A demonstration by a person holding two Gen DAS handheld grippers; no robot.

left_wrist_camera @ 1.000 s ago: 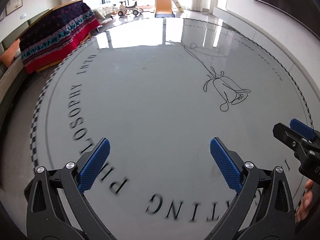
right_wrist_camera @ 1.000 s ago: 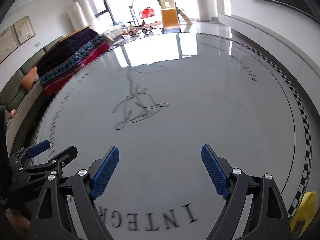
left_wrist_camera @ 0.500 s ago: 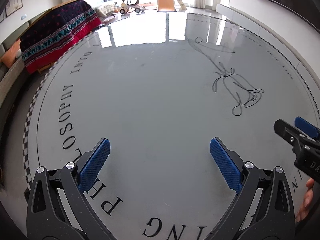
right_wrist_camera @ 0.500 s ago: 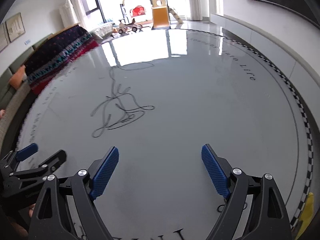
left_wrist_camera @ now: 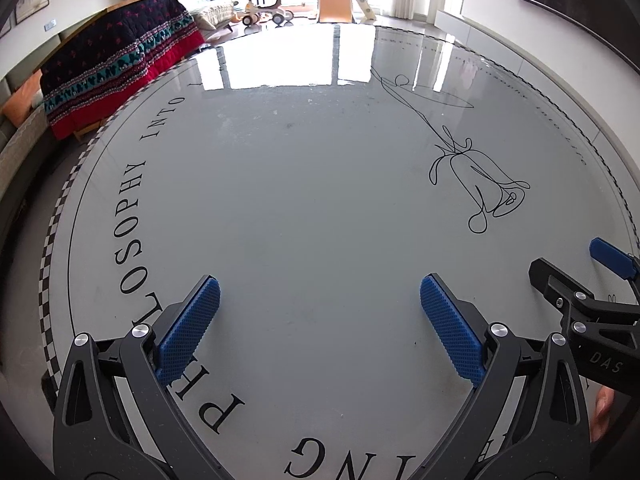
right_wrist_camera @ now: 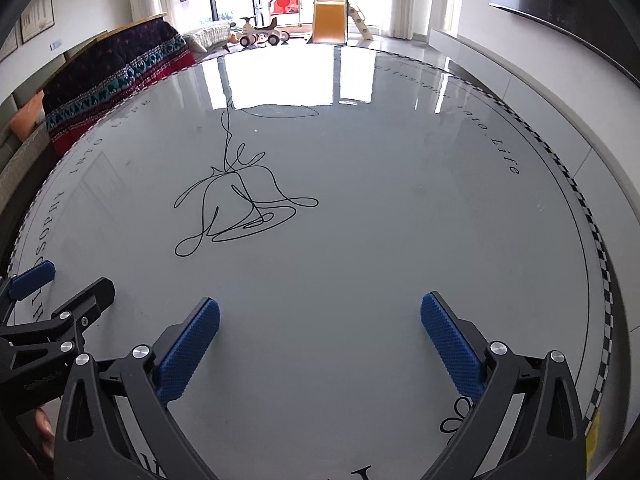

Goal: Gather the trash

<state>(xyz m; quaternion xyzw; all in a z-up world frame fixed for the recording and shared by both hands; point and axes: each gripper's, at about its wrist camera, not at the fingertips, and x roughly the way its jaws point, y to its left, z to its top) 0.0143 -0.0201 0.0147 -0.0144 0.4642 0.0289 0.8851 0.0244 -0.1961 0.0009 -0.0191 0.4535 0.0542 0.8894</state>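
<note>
Since both my left gripper [left_wrist_camera: 320, 328] and right gripper [right_wrist_camera: 320, 332], whose jaws have just been opening, gape empty over the bare round table [right_wrist_camera: 400, 220], I judge no trash remains in view.

Both grippers hang side by side over the near part of the round table [right_wrist_camera: 400, 208], the left gripper [left_wrist_camera: 320, 332] left of the right gripper [right_wrist_camera: 320, 336]. A line drawing [right_wrist_camera: 240, 208] sits mid-table ahead of them. Beyond the far-left rim stands a blanket-draped bench [left_wrist_camera: 116, 68]; behind the table's far edge, a toy slide [right_wrist_camera: 330, 16].
</note>
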